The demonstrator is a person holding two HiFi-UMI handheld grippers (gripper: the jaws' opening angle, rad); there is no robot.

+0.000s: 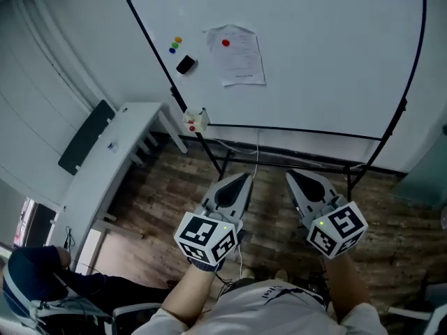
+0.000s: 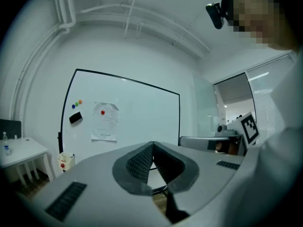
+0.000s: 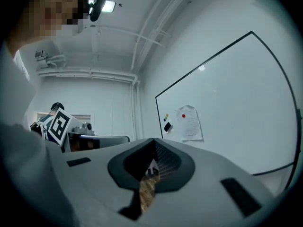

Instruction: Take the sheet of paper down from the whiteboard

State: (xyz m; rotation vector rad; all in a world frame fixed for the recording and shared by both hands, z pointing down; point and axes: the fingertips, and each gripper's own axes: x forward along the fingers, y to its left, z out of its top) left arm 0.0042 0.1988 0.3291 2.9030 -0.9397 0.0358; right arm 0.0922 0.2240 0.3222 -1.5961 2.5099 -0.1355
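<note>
A white sheet of paper (image 1: 236, 54) hangs on the whiteboard (image 1: 328, 61), pinned near its top by a red magnet (image 1: 225, 42). The paper (image 2: 104, 121) also shows far off in the left gripper view, and smaller in the right gripper view as the paper (image 3: 190, 124). Both grippers are held level, side by side, well short of the board and lower than it in the head view. My left gripper (image 1: 241, 177) is shut with nothing between its jaws. My right gripper (image 1: 290, 176) also looks shut and empty.
Left of the paper sit small coloured magnets (image 1: 174, 45) and a black eraser (image 1: 186, 64). A small box (image 1: 196, 121) hangs at the board's lower left corner. A white table (image 1: 105, 166) stands at the left, with a seated person (image 1: 42, 271) beyond it. The board's stand legs (image 1: 223, 162) rest on wooden floor.
</note>
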